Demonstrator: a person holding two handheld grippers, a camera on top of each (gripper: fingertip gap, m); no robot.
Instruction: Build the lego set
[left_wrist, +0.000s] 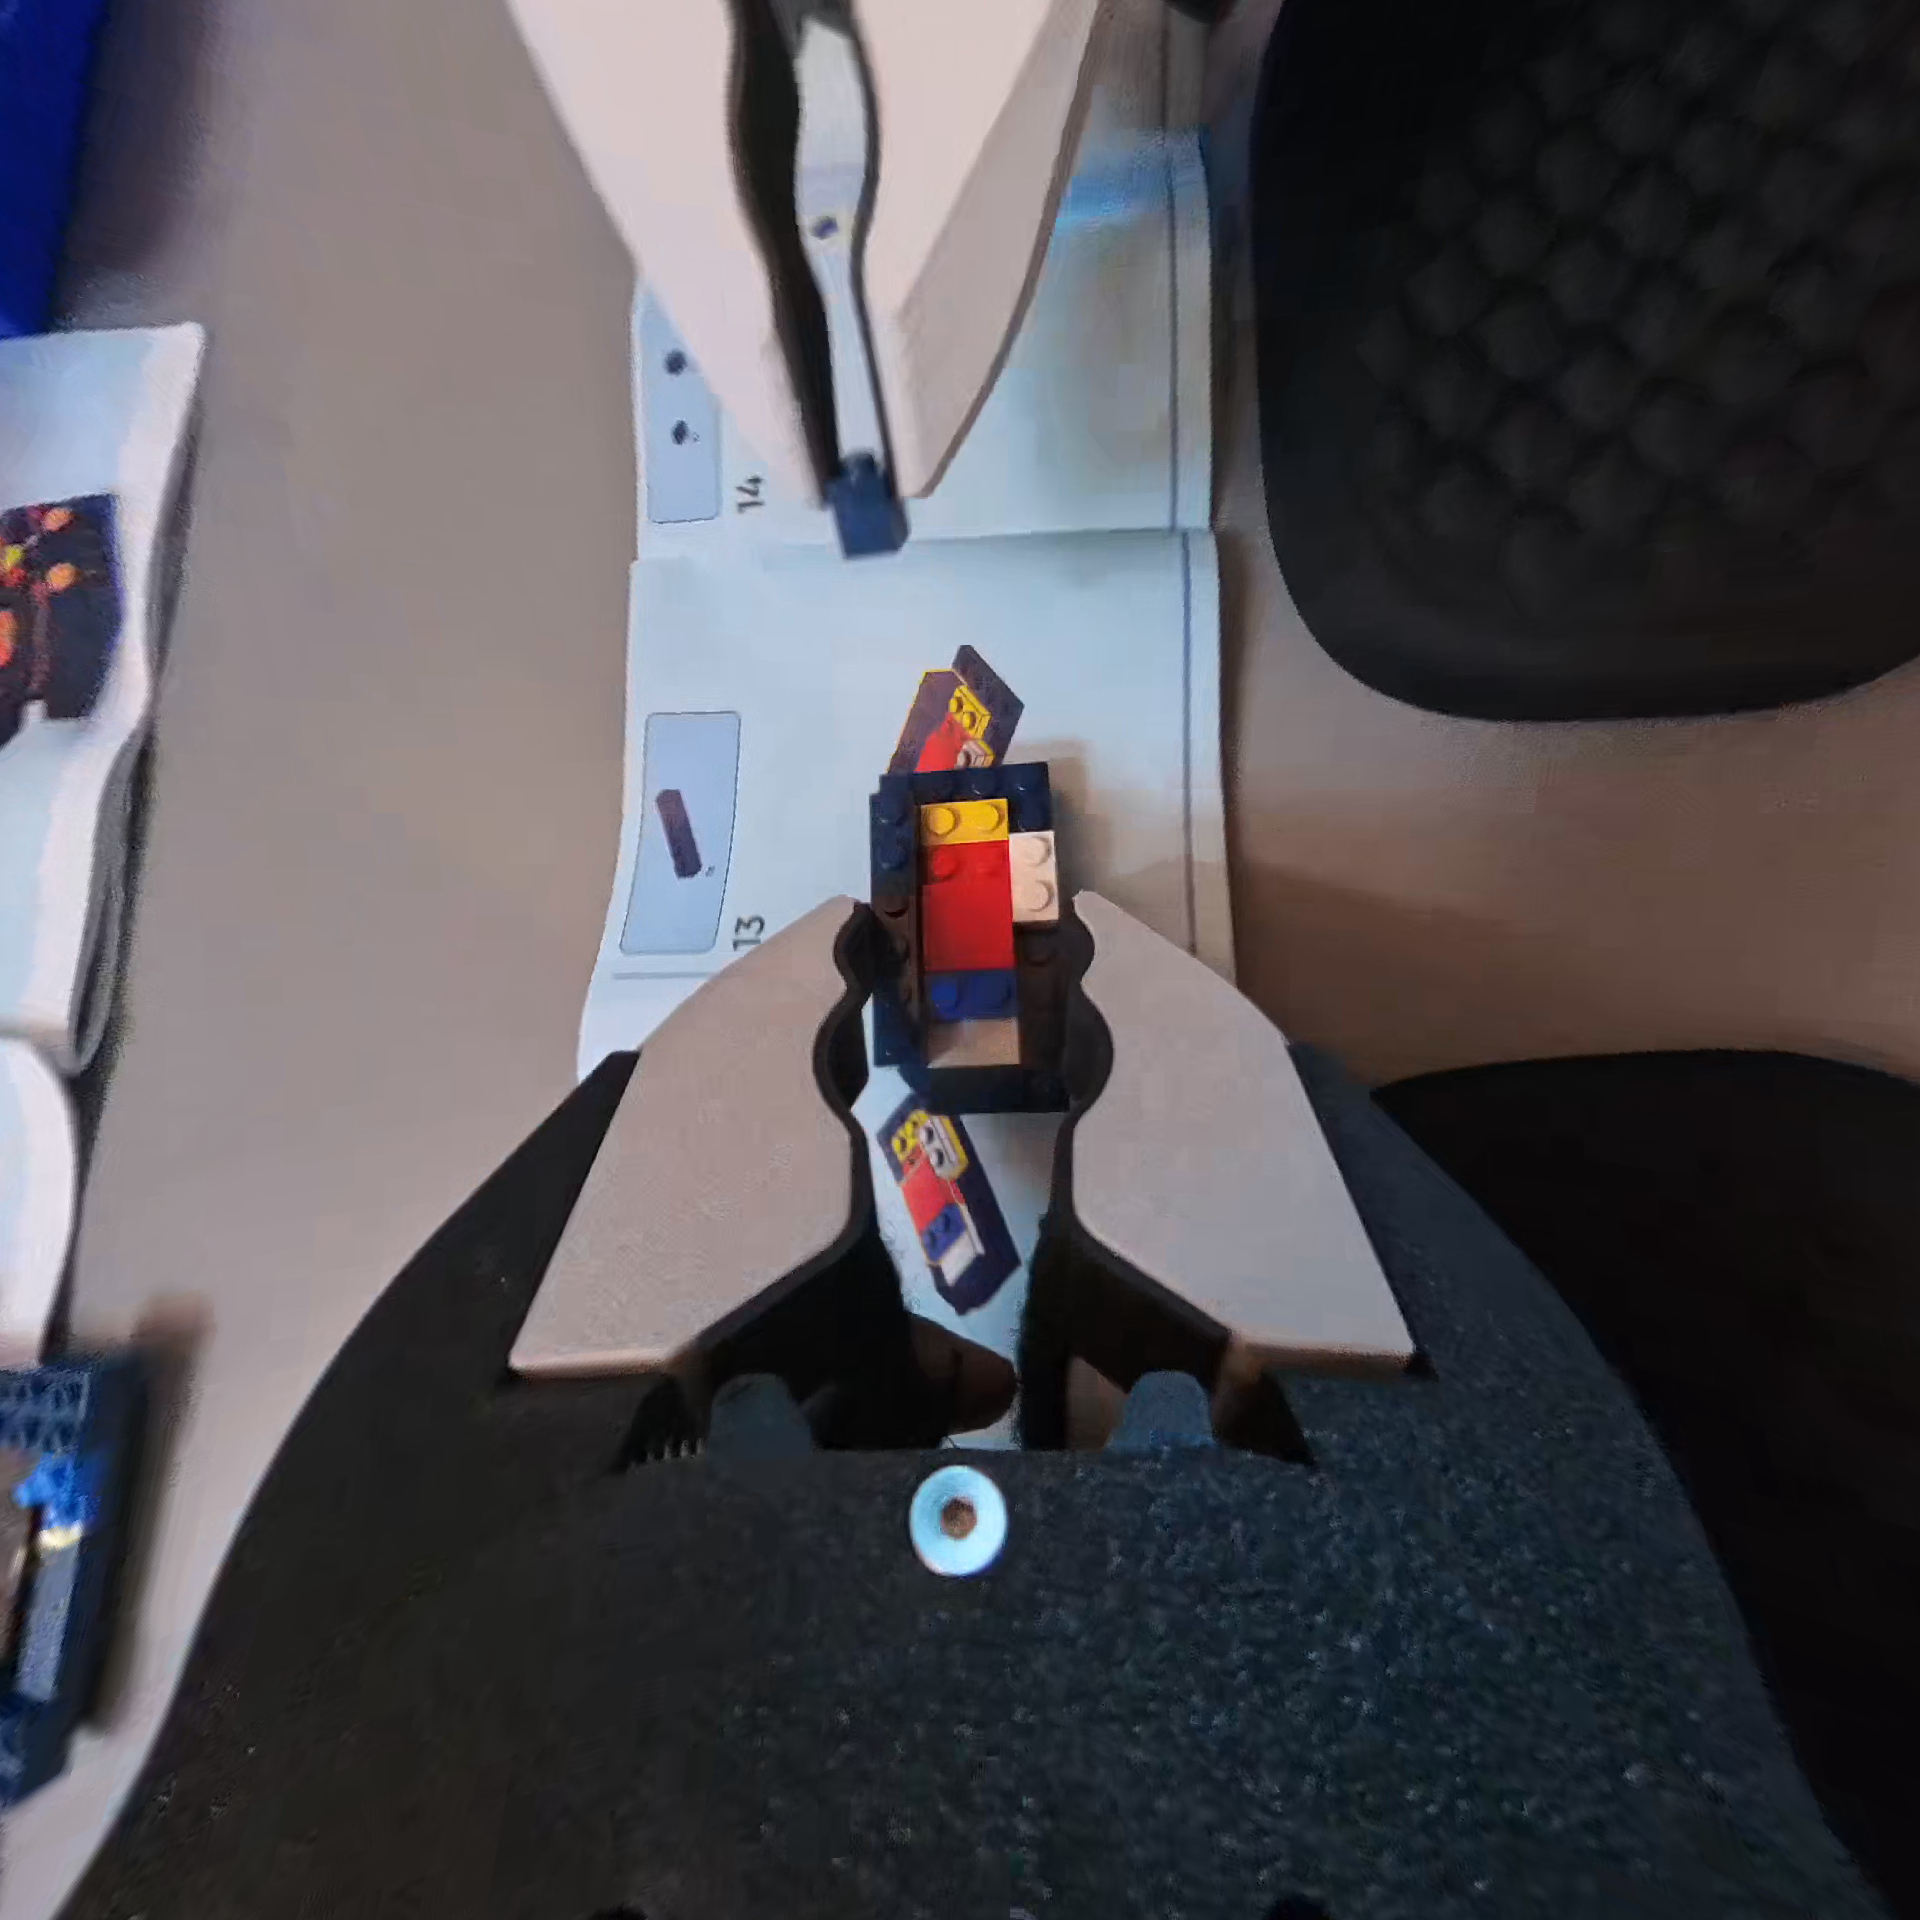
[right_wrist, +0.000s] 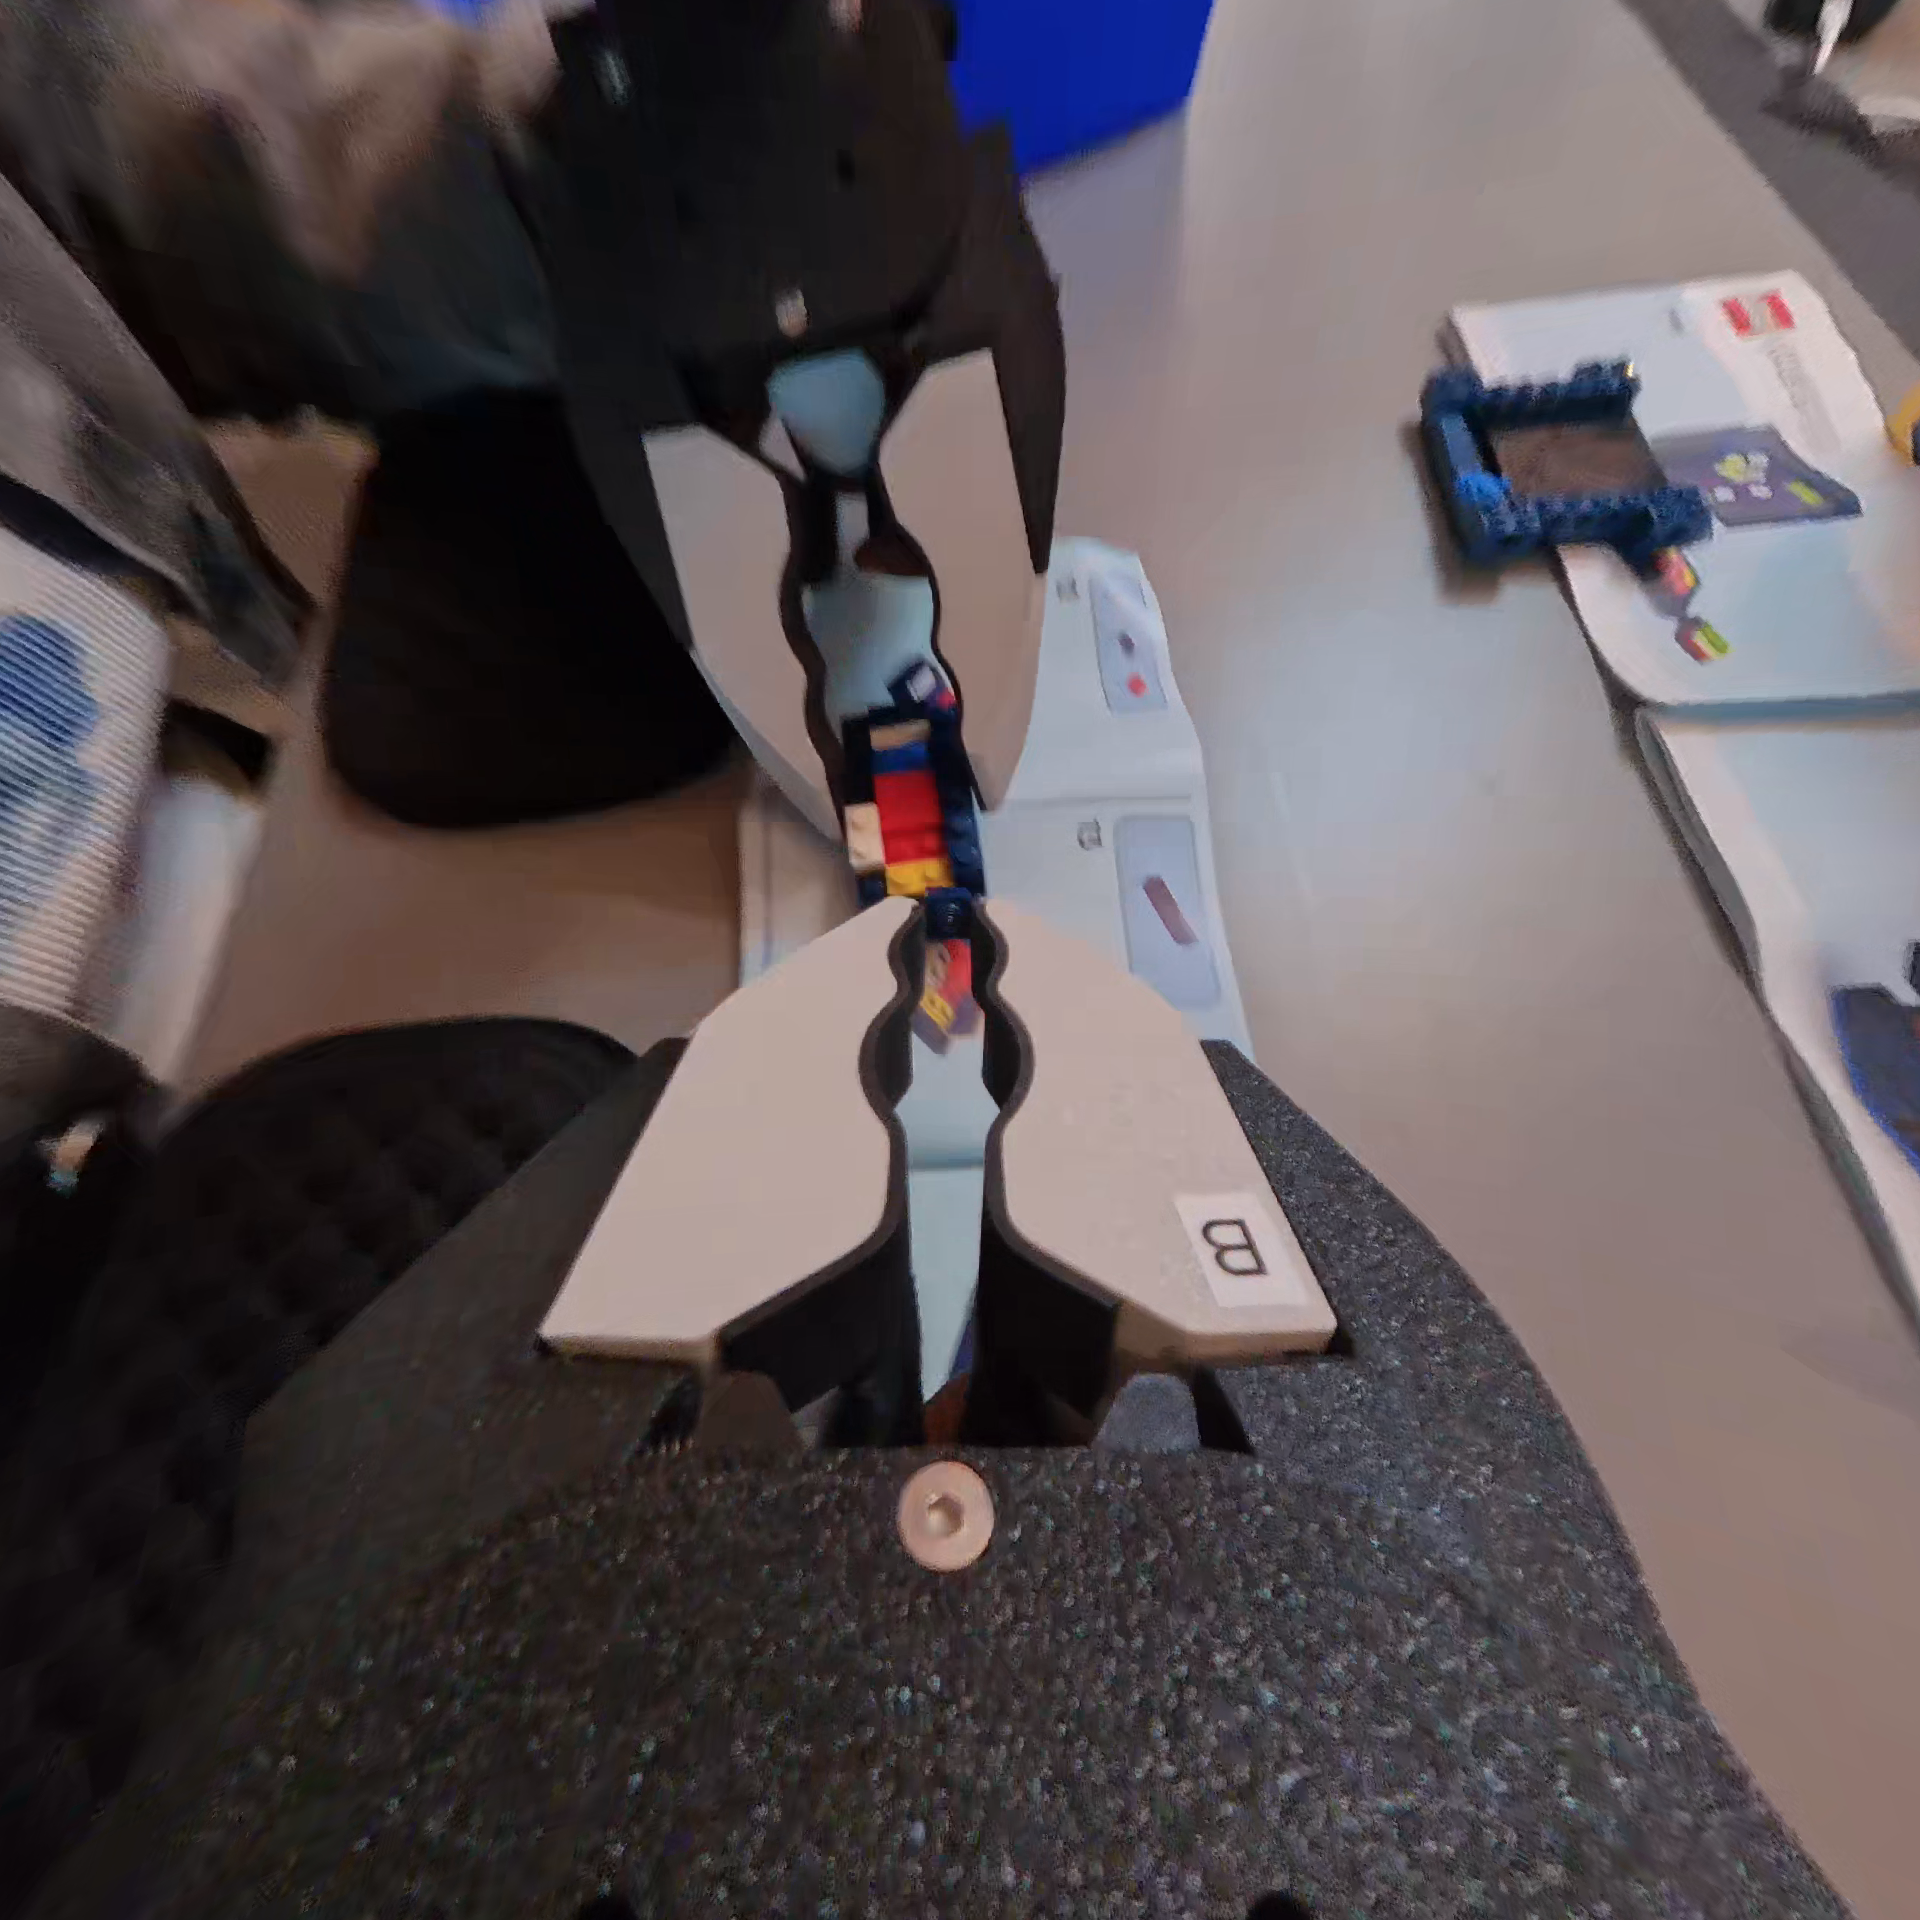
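The left gripper is clamped on a small brick assembly, its dark pads pressing the two long dark-blue side walls near the assembly's 6 o'clock end. The assembly sits at frame centre in the left wrist view, over an open instruction booklet on the grey table.

The right gripper enters from 12 o'clock, its fingers nearly together and pinched on a small dark-blue brick, apart from the assembly in this view. In the right wrist view the same brick lies at the fingertips, just at the assembly's near edge; whether the two touch cannot be told.

Risks, as judgement: the small brick is held by its very tip, so a slight tilt or side load could twist it out of the pinch. The left grip covers only one end, so downward pressure at the far end could lever the assembly out of the pads or split its layers.

The assembly: a dark-blue frame enclosing a row of yellow, red and blue bricks, with a white brick at 3 o'clock and a tan gap at 6 o'clock. A black seat cushion lies at 2 o'clock.
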